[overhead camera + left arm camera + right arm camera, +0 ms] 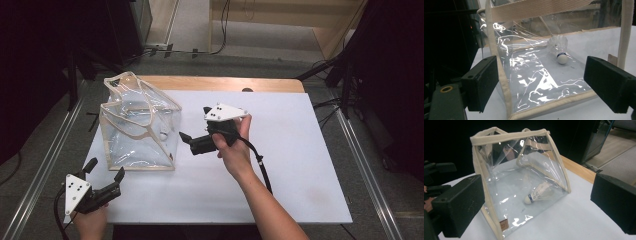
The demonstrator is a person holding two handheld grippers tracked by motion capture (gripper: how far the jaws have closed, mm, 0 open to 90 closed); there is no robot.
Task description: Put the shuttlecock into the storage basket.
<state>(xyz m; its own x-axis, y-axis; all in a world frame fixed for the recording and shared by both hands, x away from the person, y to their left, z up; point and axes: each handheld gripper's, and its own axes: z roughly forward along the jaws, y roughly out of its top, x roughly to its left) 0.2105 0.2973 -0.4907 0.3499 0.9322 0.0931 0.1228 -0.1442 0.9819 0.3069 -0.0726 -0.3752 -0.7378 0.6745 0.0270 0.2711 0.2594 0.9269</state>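
Beside the clear bag (139, 131), both claws gape empty.

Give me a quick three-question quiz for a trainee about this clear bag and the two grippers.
1. True or false: the shuttlecock lies inside the clear bag.
2. Which hand-held gripper is nearer the bag's right side: A) left hand-held gripper, B) right hand-held gripper?
3. Fill in: both grippers' jaws stand ____, holding nothing.

Key: 1 true; 2 B; 3 open.
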